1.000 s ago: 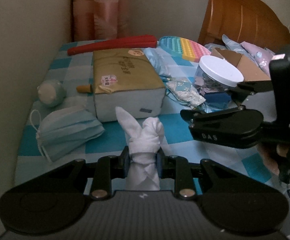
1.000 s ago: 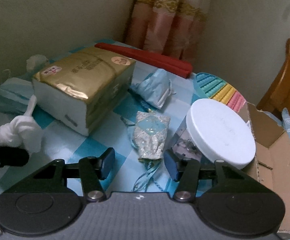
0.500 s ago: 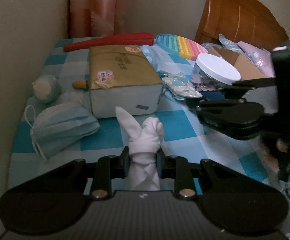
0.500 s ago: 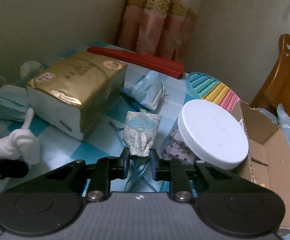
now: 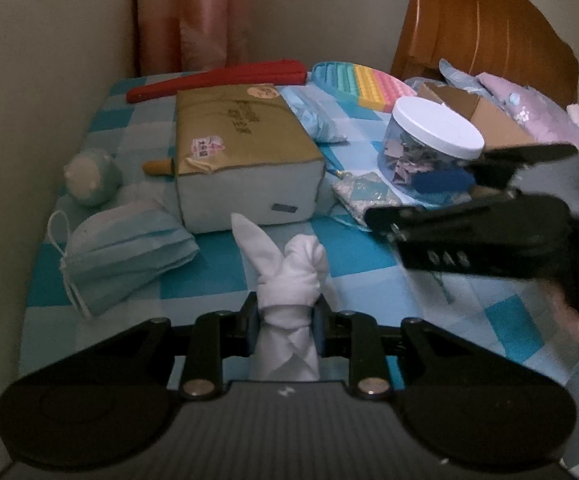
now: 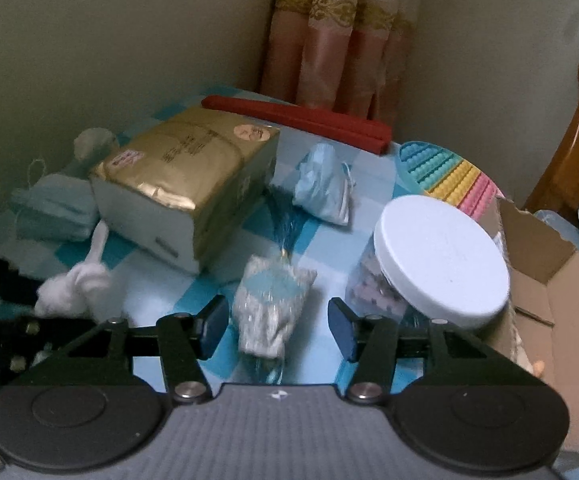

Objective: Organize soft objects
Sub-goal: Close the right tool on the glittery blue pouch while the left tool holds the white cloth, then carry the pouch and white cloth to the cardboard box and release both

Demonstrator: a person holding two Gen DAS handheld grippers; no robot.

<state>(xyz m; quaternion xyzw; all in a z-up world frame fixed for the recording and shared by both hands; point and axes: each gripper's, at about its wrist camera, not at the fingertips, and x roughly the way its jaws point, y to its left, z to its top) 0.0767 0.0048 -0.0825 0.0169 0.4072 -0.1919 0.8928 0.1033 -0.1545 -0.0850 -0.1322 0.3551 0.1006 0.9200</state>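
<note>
Left tongs point(image 5: 285, 326): clenched on the knotted white cloth point(image 5: 289, 276), held above the bench point(image 5: 217, 276).
Right tongs point(image 6: 277, 326): released, straddling the patterned pouch point(image 6: 273, 308).
Pouch: beside the white-lidded jar point(image 6: 437, 264), long axis pointing away; right nearer.

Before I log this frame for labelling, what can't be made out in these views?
- Cardboard box interior: right wrist view, hidden by its own wall and the jar lid.
- Knotted white cloth lower end: left wrist view, hidden behind the left gripper.
- Tissue pack print: too small.
</note>
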